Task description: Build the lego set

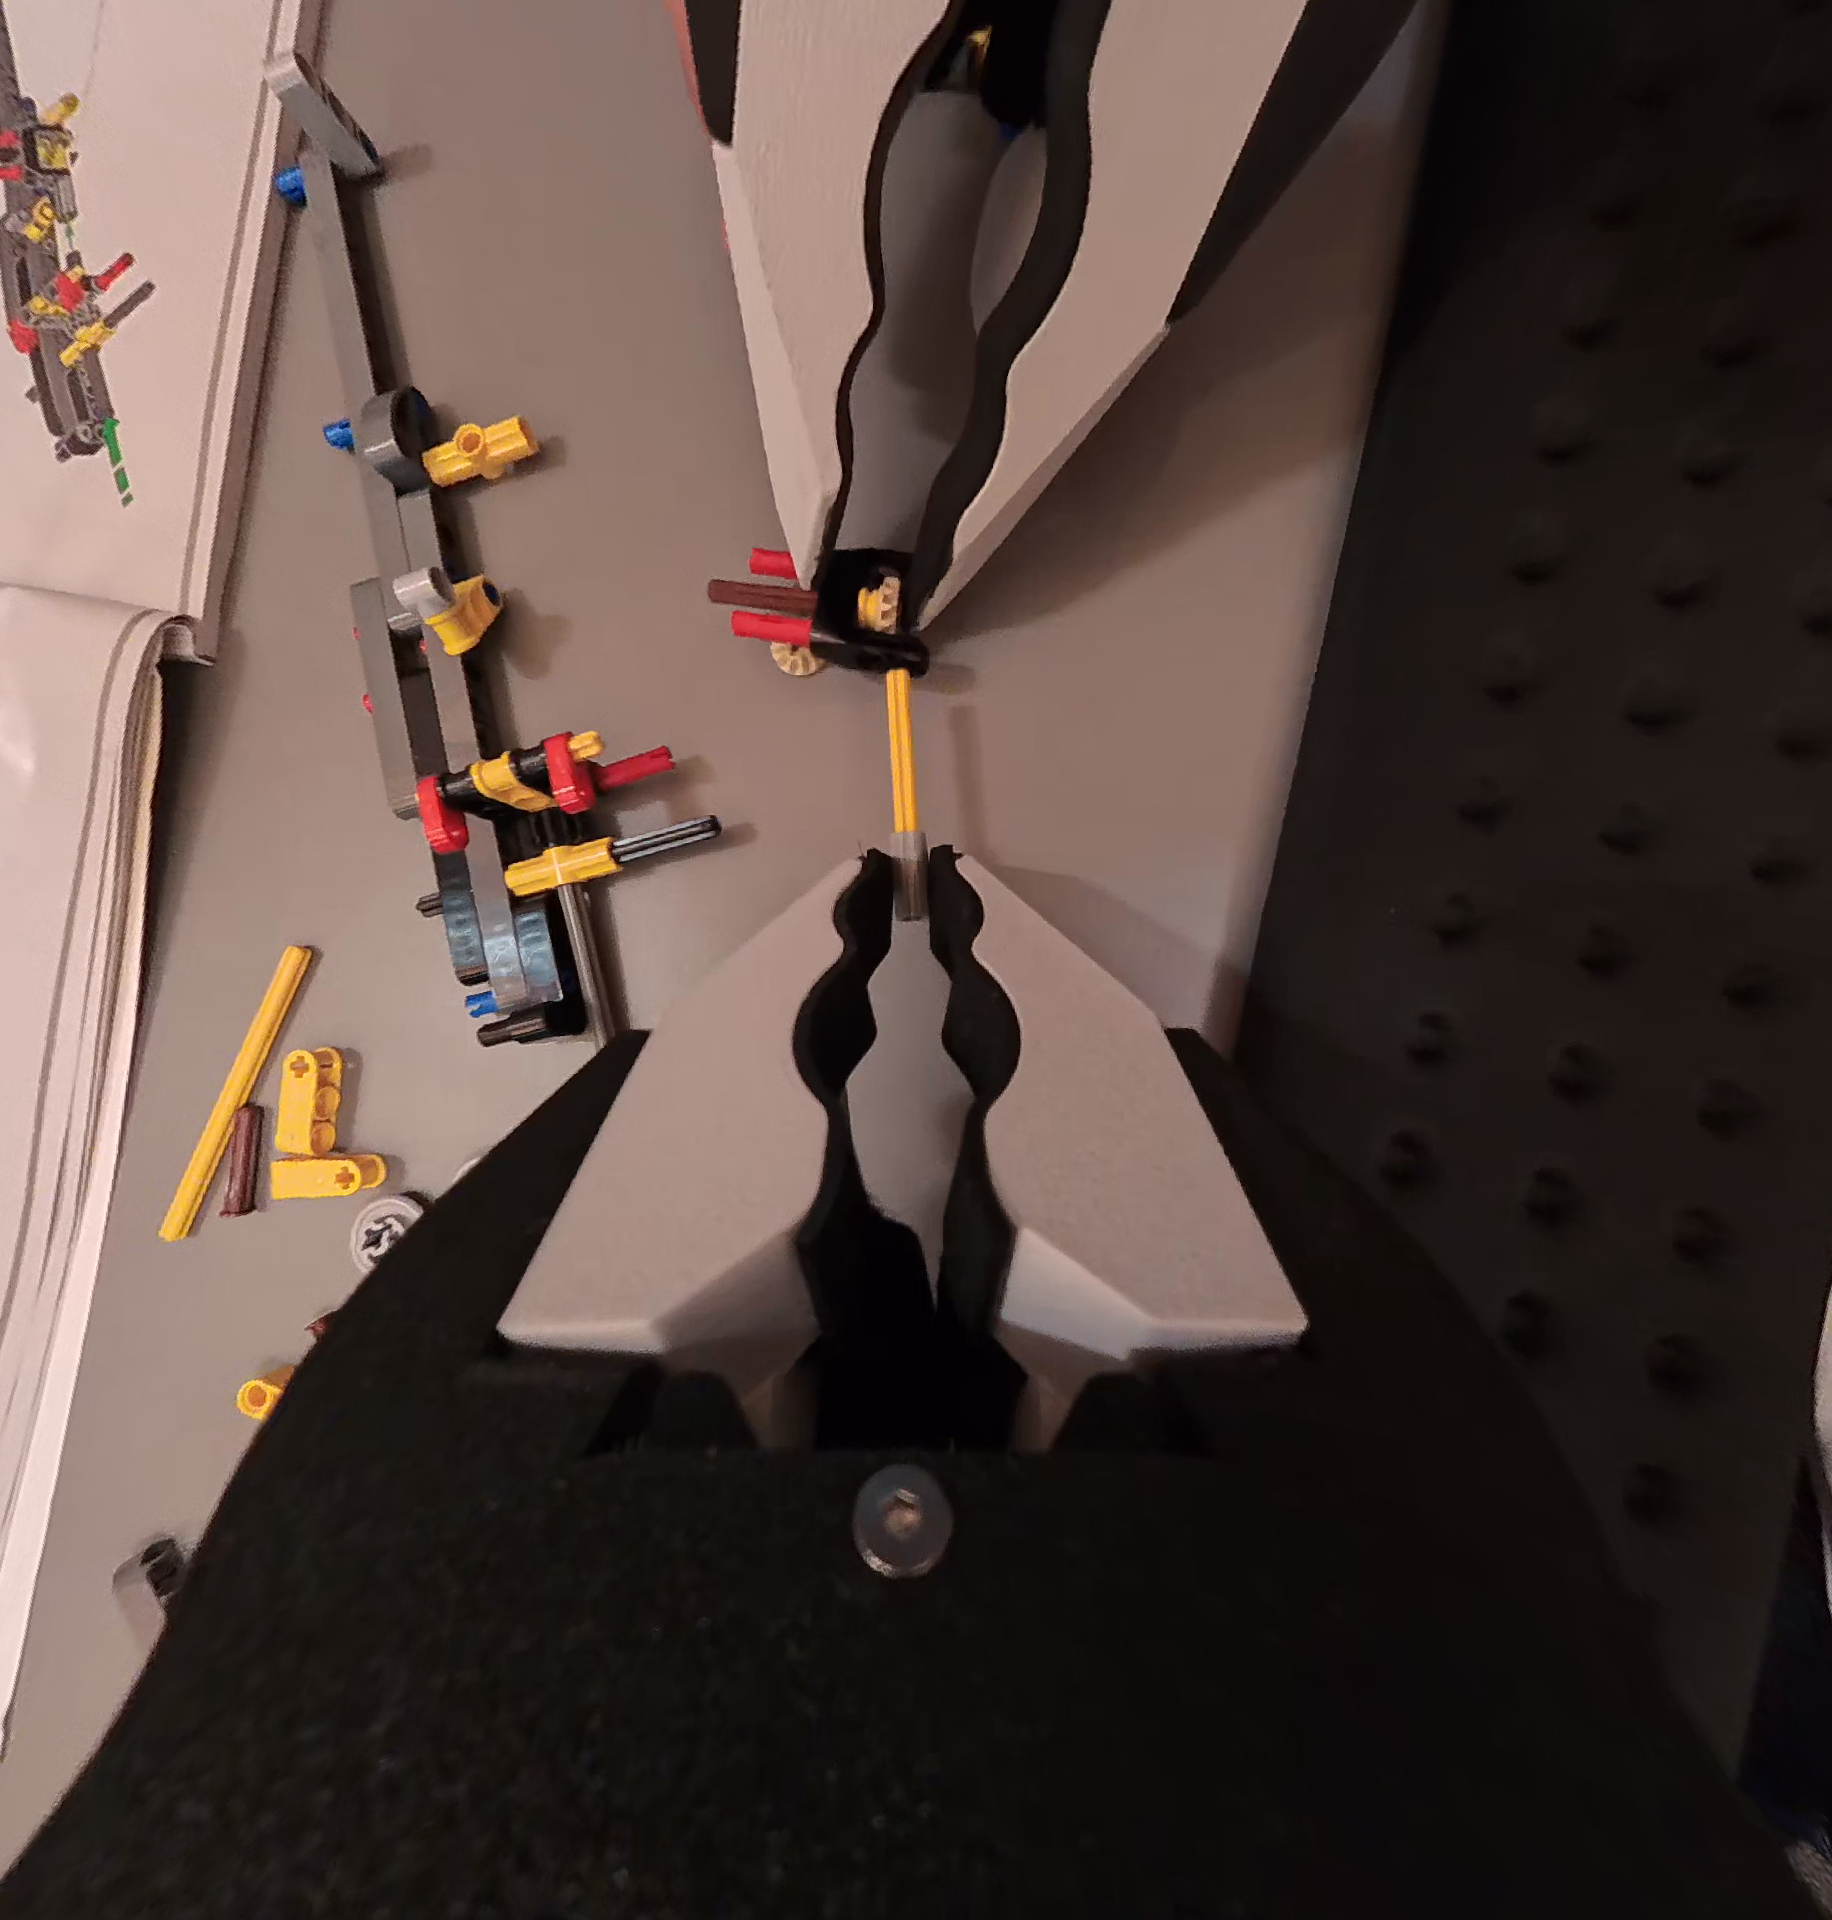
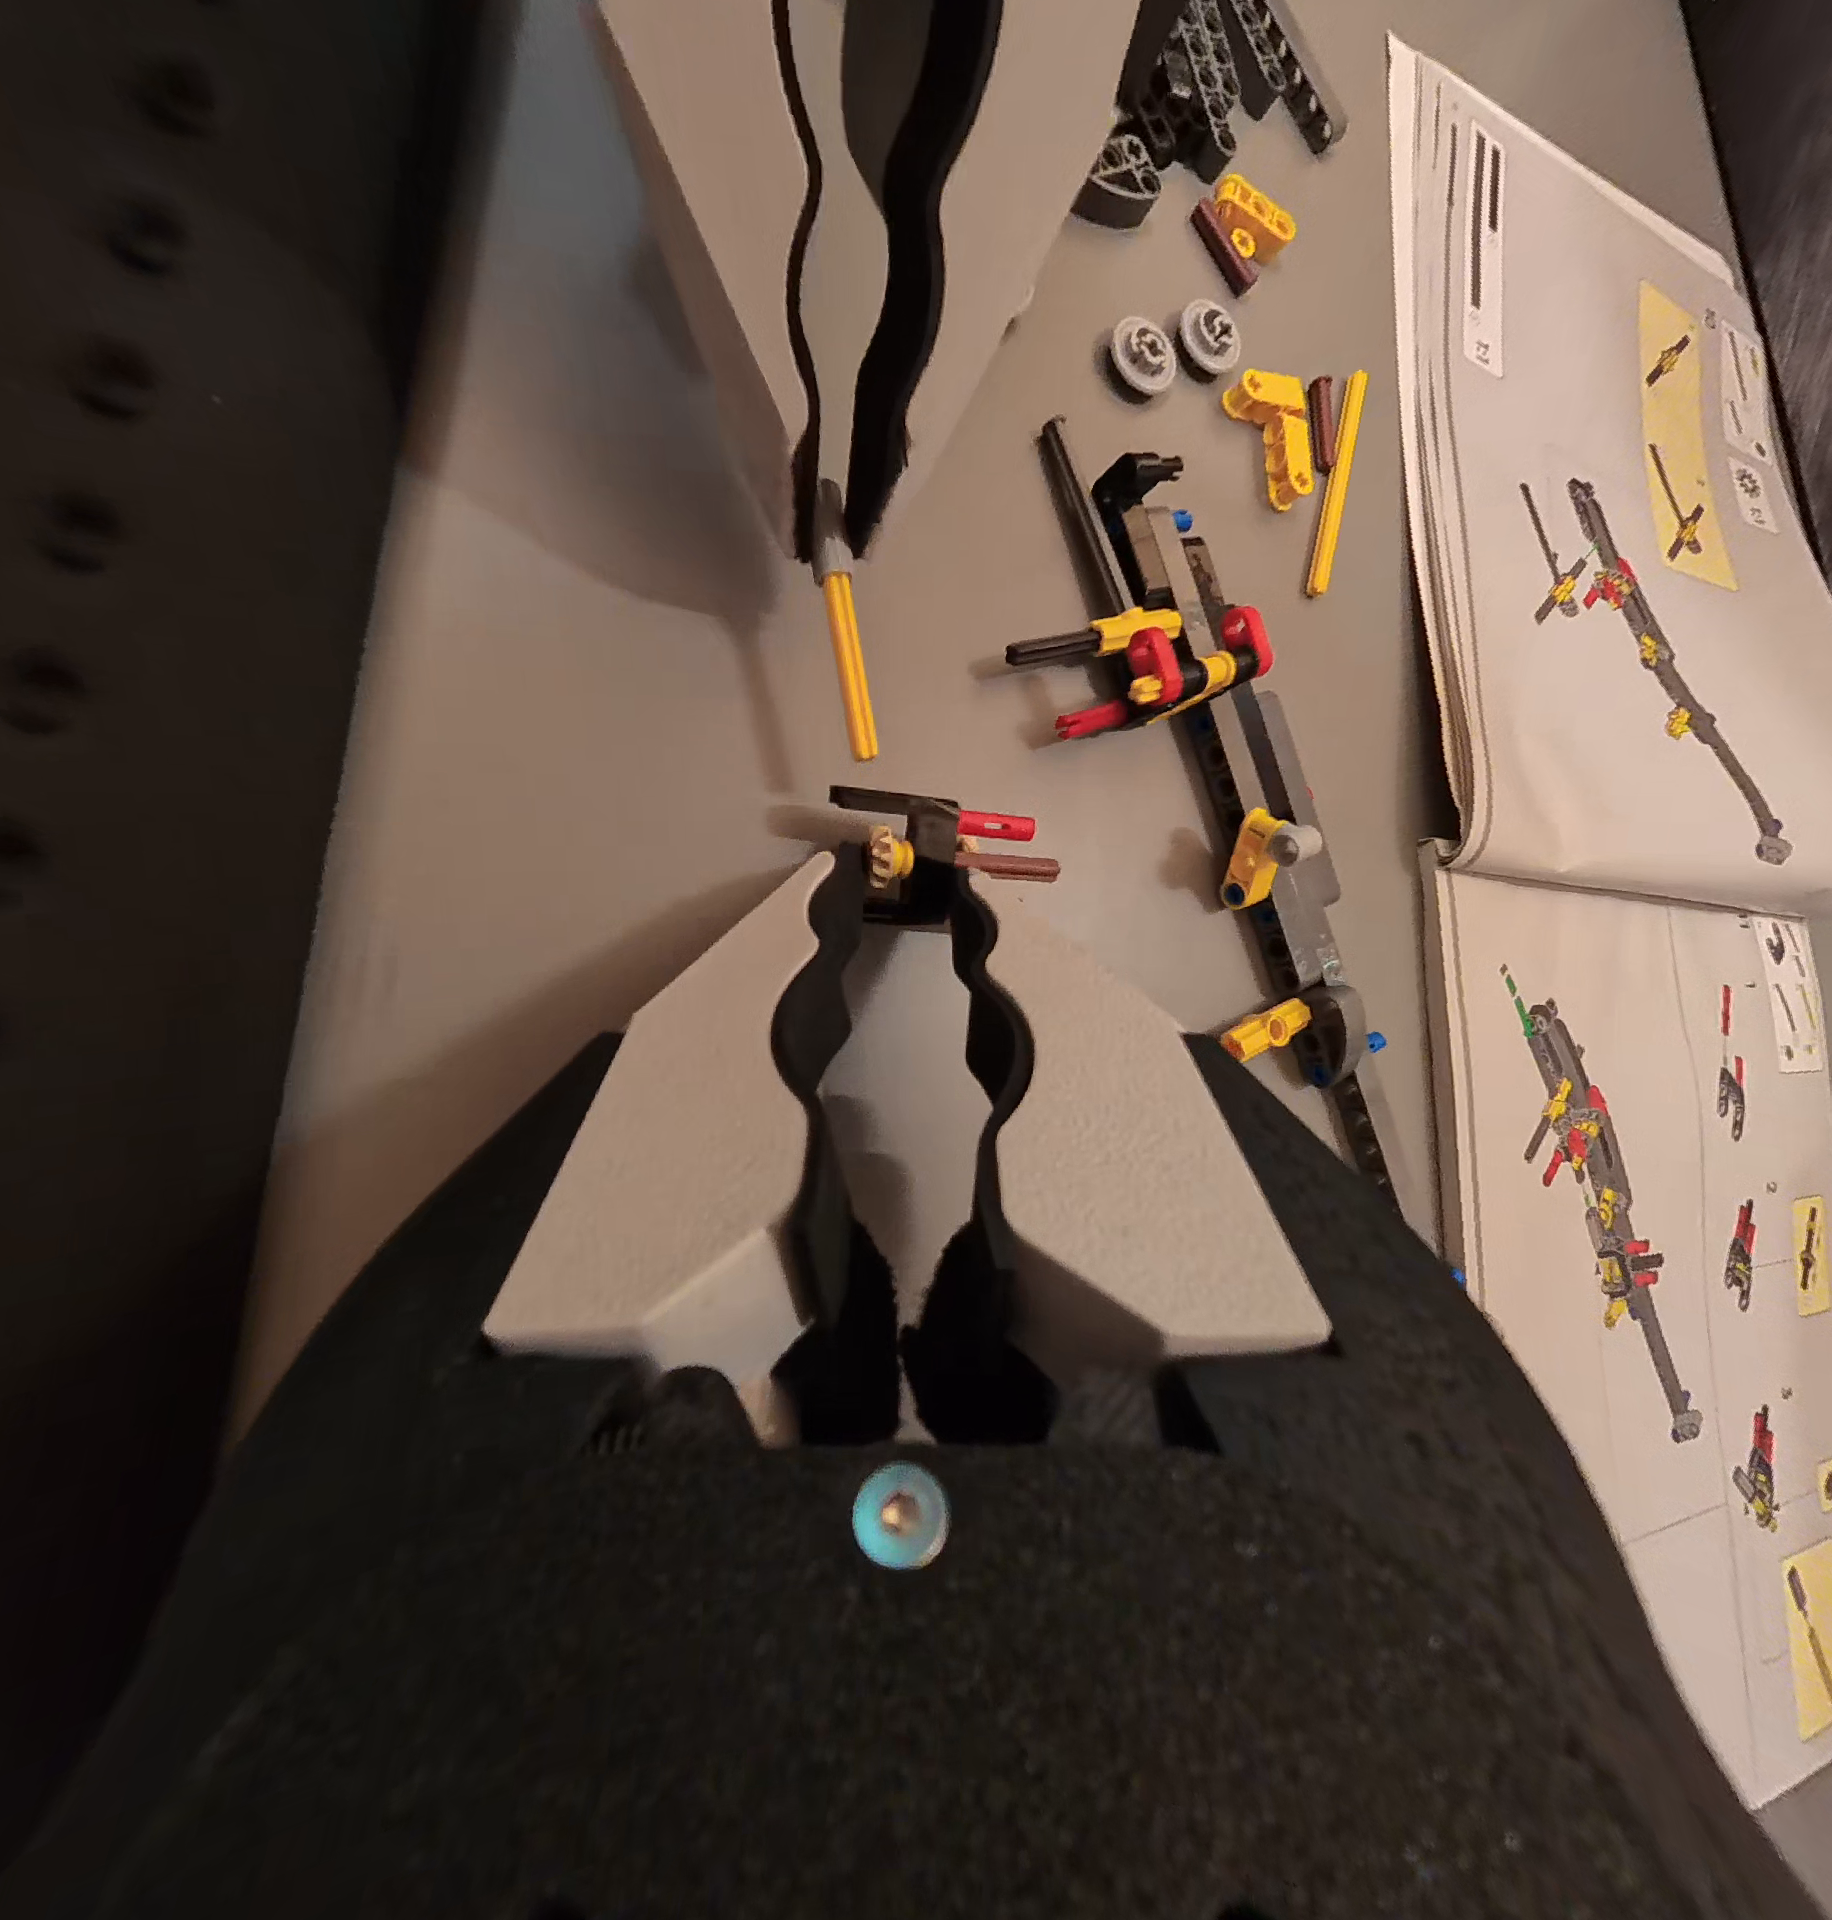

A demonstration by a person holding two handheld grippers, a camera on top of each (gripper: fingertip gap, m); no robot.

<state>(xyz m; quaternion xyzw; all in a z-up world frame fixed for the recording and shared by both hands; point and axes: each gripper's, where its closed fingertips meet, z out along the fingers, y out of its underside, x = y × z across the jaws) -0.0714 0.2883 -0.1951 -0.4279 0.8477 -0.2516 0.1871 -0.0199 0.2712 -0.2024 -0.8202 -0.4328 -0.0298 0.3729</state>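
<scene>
Clearly light and stiff, the yellow axle (image 1: 901,750) hangs mid-table, pinched by its grey sleeve (image 1: 908,875) in the left gripper (image 1: 908,868); the right gripper (image 2: 896,883) clamps the small black gear block (image 2: 907,847) beside it, so fingertip grips suit both.

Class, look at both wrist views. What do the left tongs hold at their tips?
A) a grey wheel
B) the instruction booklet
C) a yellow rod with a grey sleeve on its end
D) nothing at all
C: the left tongs are shut on the grey-sleeved end of the yellow rod, which points toward the small black assembly in the right tongs.
</scene>
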